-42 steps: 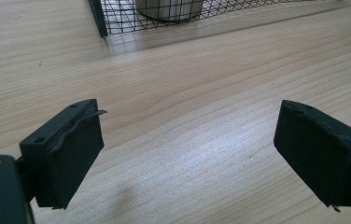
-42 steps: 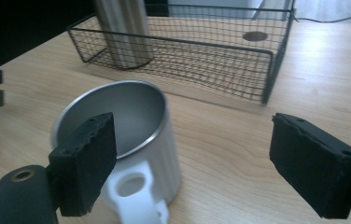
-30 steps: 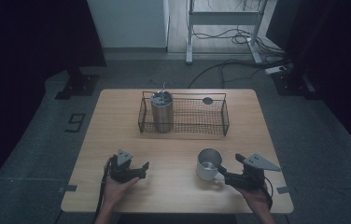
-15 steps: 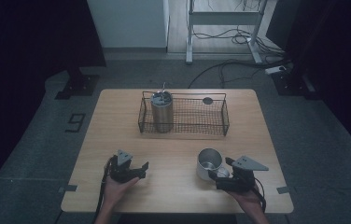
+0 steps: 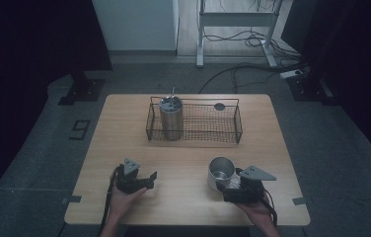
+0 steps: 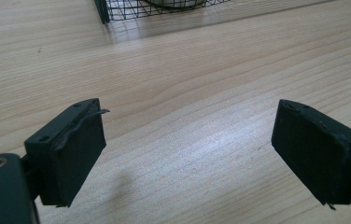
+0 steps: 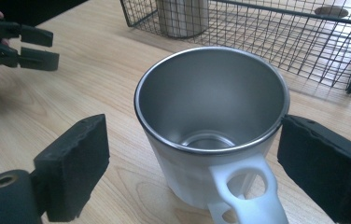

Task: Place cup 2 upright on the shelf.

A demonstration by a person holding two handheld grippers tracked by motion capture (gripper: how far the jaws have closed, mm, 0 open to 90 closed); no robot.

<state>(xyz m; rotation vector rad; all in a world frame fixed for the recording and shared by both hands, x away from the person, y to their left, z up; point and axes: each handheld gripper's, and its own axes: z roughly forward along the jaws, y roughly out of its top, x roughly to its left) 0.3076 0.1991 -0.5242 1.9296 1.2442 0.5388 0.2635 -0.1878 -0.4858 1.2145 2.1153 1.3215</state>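
At front right of the wooden table, open right gripper straddling upright white steel-lined mug, not yet clamped; next squeeze shut, lift toward black wire basket; left gripper open, idle.

One steel mug stands at lower right of the frame, one wire basket above centre holding one metal canister, and two tools: left tool, right tool.
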